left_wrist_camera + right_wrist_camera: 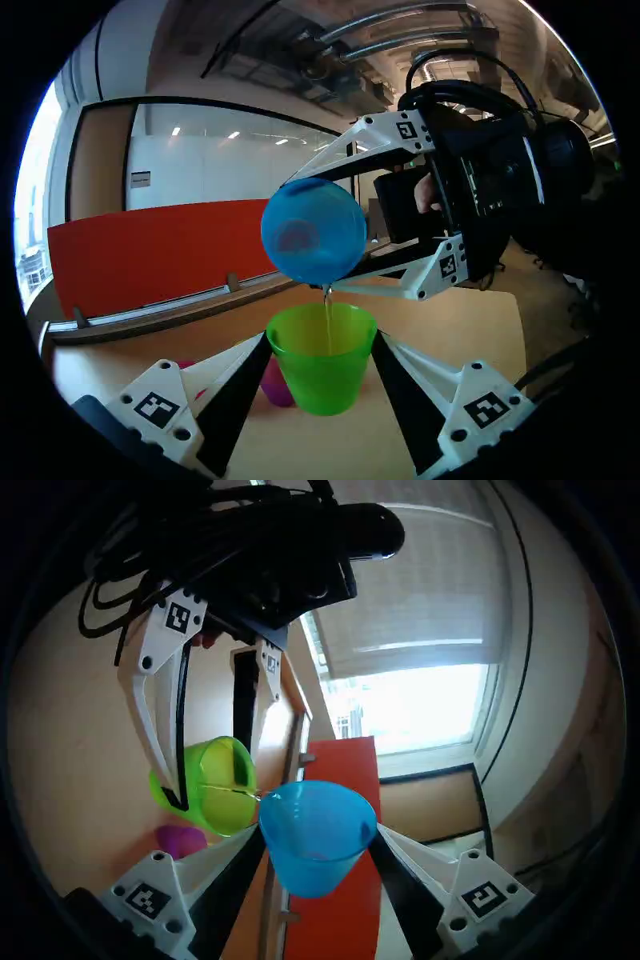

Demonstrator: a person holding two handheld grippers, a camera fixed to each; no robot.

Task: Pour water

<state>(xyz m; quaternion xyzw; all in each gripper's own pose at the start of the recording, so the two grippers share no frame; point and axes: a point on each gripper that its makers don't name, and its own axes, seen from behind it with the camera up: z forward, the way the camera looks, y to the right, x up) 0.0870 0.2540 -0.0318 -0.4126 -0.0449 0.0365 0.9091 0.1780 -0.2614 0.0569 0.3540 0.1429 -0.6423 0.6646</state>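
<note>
In the left gripper view, my left gripper (320,360) is shut on a green cup (322,364), held upright above the table. Over it the right gripper (340,212) holds a blue cup (314,230) tipped on its side, and a thin stream of water (327,316) falls from its rim into the green cup. In the right gripper view, my right gripper (318,844) is shut on the blue cup (316,844), and the stream crosses to the green cup (210,786), which the left gripper (212,788) holds just beyond.
A purple cup (274,384) stands on the wooden table (472,320) behind the green one, also the purple cup (181,840) in the right gripper view. A red partition (152,252) runs along the table's far edge. A bright window (408,708) lies beyond.
</note>
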